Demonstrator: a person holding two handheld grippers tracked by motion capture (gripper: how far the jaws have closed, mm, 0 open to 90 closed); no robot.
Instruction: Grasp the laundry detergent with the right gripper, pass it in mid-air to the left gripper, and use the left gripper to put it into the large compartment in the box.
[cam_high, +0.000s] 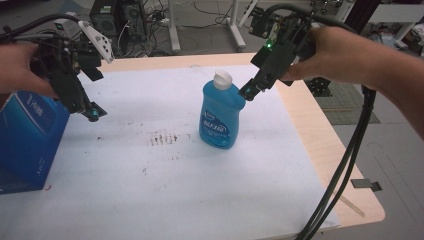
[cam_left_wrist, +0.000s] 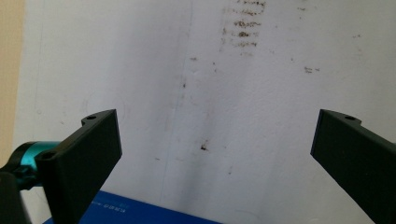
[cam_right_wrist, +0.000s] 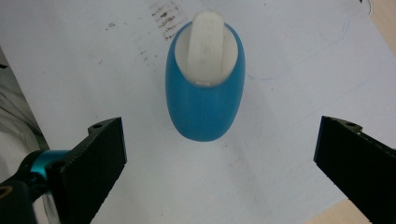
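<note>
A blue bottle (cam_high: 220, 117) with a white cap (cam_high: 223, 79) stands upright near the middle of the white mat. My right gripper (cam_high: 248, 91) hovers just to the right of its shoulder, tilted down toward it. In the right gripper view the bottle (cam_right_wrist: 205, 100) lies ahead of the wide-apart jaws, with nothing between them. My left gripper (cam_high: 93, 114) hangs open at the left, above the mat, next to a blue box (cam_high: 27, 140). Between its spread jaws is bare stained mat (cam_left_wrist: 215, 116), and an edge of the blue box (cam_left_wrist: 140, 212) shows at the bottom.
The white mat (cam_high: 165, 165) covers most of a wooden table (cam_high: 330, 145), with dark smudges (cam_high: 162, 138) left of the bottle. Cables (cam_high: 345, 165) trail off the right side. Equipment and stands crowd the floor behind the table.
</note>
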